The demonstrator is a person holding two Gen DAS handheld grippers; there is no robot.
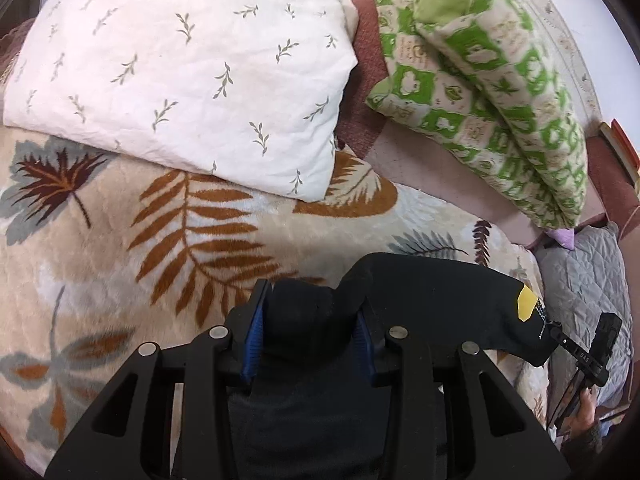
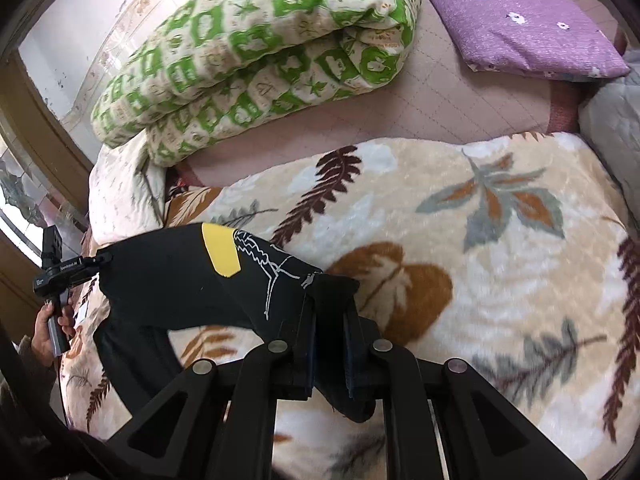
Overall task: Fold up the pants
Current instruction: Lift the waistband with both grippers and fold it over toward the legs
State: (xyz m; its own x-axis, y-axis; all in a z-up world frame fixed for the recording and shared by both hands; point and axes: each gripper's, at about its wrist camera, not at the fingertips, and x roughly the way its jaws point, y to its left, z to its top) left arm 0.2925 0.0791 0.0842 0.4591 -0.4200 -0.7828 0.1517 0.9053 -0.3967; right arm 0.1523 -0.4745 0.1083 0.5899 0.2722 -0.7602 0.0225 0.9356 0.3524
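Beneath us lies a bed (image 1: 420,152) under a cream leaf-print blanket (image 1: 120,248). Our left gripper (image 1: 308,324) has its blue-padded fingers (image 1: 251,344) pinching a thick bunch of the black pants (image 1: 432,292); our right gripper (image 2: 330,344) has its fingers nearly together on another fold. Between them the pants hang just above the blanket, a yellow patch (image 2: 220,250) and white line drawing (image 2: 272,268) showing. Farther out sit a white sprig-print quilt (image 1: 180,60), a green checked quilt (image 2: 260,52), a purple flowered pillow (image 2: 520,20) and grey quilted cloth (image 1: 580,280). A pale wall (image 2: 60,72) stands behind.
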